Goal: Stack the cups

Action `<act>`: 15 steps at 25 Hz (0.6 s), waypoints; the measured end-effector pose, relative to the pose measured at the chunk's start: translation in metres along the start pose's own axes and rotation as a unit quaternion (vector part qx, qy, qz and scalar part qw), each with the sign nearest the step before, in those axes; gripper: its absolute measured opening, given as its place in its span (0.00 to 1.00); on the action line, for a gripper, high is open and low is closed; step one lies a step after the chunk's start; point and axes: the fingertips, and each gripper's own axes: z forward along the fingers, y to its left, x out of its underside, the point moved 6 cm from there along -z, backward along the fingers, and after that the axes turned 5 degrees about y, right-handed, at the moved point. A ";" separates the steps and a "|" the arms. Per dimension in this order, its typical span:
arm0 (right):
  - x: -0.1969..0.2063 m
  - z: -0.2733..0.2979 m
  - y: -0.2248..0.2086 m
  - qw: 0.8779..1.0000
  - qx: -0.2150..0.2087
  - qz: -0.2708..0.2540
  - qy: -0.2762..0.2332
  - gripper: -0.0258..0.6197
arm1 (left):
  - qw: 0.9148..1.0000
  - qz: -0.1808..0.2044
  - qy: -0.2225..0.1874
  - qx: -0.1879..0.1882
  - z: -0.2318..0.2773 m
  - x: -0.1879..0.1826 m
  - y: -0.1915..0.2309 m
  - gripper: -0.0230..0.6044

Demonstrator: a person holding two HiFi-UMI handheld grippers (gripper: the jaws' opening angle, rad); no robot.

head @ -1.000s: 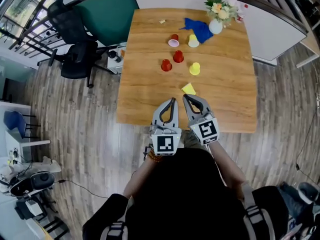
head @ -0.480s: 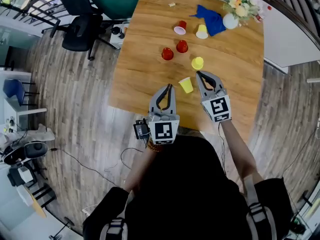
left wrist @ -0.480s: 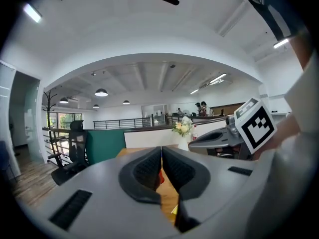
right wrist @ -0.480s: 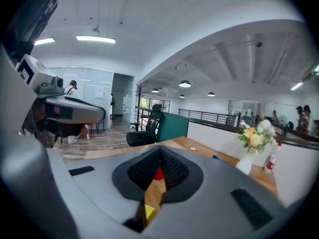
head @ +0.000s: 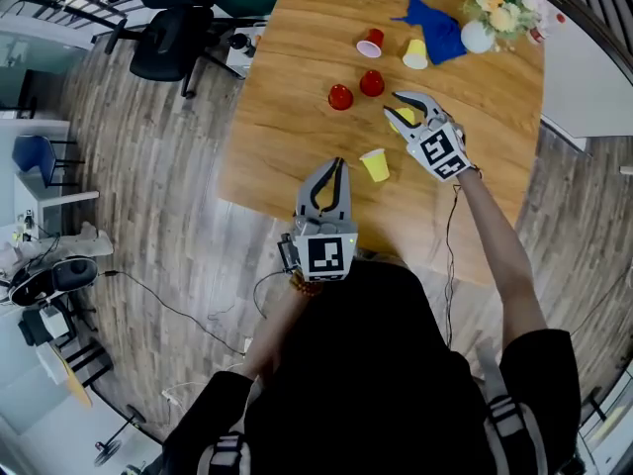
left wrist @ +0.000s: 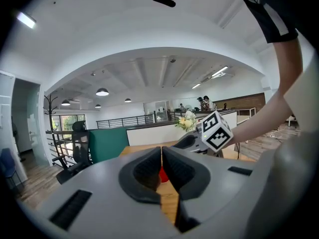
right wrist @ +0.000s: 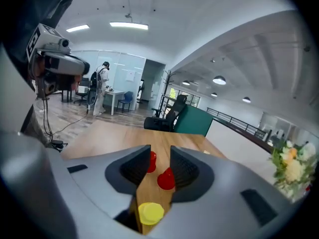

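Straddling a yellow cup (right wrist: 151, 213), the right gripper (right wrist: 160, 152) is spread, its jaws having just been opening, not touching it; the left gripper (left wrist: 161, 151) is pinched together, empty.

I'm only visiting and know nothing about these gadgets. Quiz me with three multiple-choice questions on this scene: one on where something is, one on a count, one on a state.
1. Where does the blue cloth lie?
A) On the floor
B) On the table, beside the flower vase
C) On the office chair

2. How many red cups are on the table?
A) One
B) Five
C) Three

3. How do the left gripper jaws stand?
A) Shut, with nothing between them
B) Wide apart
C) Clamped on a yellow cup

Answers:
1 B: the cloth sits next to the vase at the table's far corner.
2 C: two stand close together and a third lies on its side beyond them.
3 A: the left gripper view shows its pads meeting with nothing between them.
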 end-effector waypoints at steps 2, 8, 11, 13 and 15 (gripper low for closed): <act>0.013 0.022 -0.012 1.000 -0.014 0.000 0.020 0.27 | 1.000 -0.002 0.001 -0.005 0.000 0.004 0.002 0.08; 0.046 0.082 -0.028 0.994 -0.065 0.001 0.085 0.40 | 1.000 -0.014 0.004 -0.009 0.005 0.008 0.013 0.08; 0.061 0.104 -0.032 0.991 -0.076 0.023 0.111 0.42 | 1.000 -0.022 0.004 -0.010 0.010 0.009 0.017 0.08; 0.071 0.118 -0.035 0.988 -0.081 0.032 0.128 0.42 | 1.000 -0.013 0.002 -0.006 0.016 0.007 0.019 0.08; 0.083 0.131 -0.040 0.986 -0.081 0.043 0.142 0.45 | 1.000 0.002 0.003 -0.001 0.020 0.005 0.022 0.08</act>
